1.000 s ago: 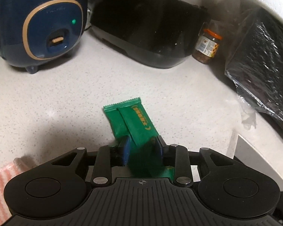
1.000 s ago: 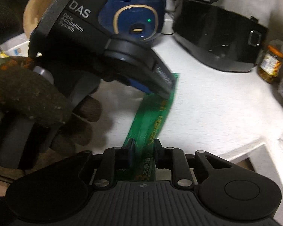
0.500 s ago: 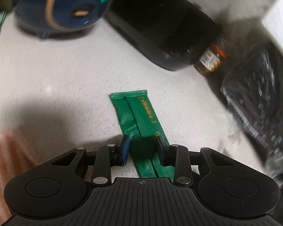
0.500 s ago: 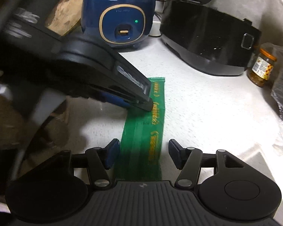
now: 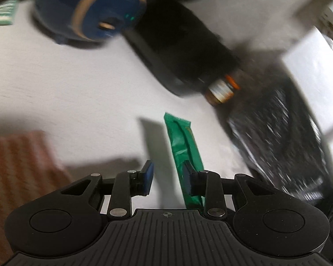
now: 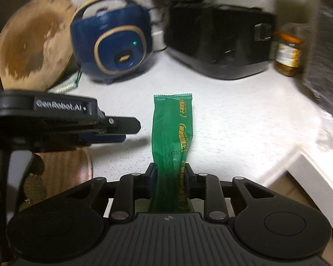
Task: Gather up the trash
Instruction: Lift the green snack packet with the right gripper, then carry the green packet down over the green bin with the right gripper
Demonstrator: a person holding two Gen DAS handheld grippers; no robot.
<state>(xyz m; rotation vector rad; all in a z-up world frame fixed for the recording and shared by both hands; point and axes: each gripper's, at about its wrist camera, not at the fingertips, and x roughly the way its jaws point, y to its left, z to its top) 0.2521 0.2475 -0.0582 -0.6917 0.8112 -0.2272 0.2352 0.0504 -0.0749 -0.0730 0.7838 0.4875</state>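
The right tongs [image 6: 169,178] are clamping the near end of the green snack wrapper [image 6: 172,130]; their jaws have just been closing, and the pads are now pressing the film from both sides. The wrapper is standing forward from that grip, its far serrated end hanging over the white speckled surface [image 6: 233,115], apparently clear of it.

The left tongs [image 5: 167,177] are standing released, off to the left of the wrapper in the right wrist view. Their jaws have just been narrowing a little, but in their own view only one pad lies against the wrapper's edge and the other stands apart, so nothing is being gripped there.

Judgement on handling: the wrapper is looking very light, thin and limp, creasing along its length. The film is glossy and likely slippery, so a pinch across the flat, near the crimped end seal, is holding best. It is not fragile; firm pressure is doing no harm. Being so light, it may flutter or slide out during quick moves.

The black plastic bag [image 6: 326,66] at the right is looking like the probable receptacle
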